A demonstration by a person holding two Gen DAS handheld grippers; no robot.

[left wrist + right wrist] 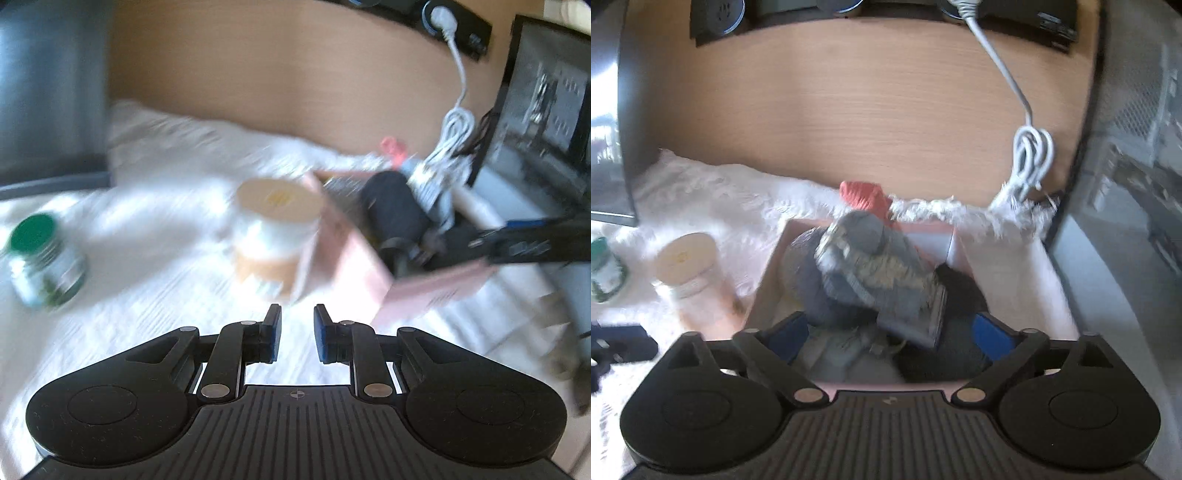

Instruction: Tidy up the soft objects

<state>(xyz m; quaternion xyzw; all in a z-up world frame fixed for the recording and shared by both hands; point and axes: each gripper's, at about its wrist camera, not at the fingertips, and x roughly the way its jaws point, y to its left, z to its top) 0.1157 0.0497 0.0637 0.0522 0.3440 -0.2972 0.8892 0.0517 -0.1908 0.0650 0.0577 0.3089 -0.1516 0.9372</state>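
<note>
Left gripper (295, 334): black two-finger tool with blue pads, jaws drawn close with only a narrow gap, nothing between them, hovering over the white textured cloth (155, 306) that covers the surface. Left view is motion-blurred. Ahead of it stands a round white tub with a cream lid and tan band (275, 236), touching or just beside the pink cardboard box (354, 266); can't tell which. Far left on the cloth, a small glass jar with a green lid (40, 258), well apart from the tub. Right gripper (892, 332): jaws spread wide, blue pads on either side of the box's contents, not pressing on anything visible. The soft things sit piled inside the pink box: a grey patterned rolled fabric bundle (875, 273) on top, tilted, darker grey and black rolled pieces (960, 288) beside and beneath it, and a red knitted piece (864, 197) at the far edge of the box. A white coiled cable (1030, 158) hangs from a wall socket against the tan wooden panel (868, 110) behind the cloth. The right tool's black arm reaches into the box in the left view.
</note>
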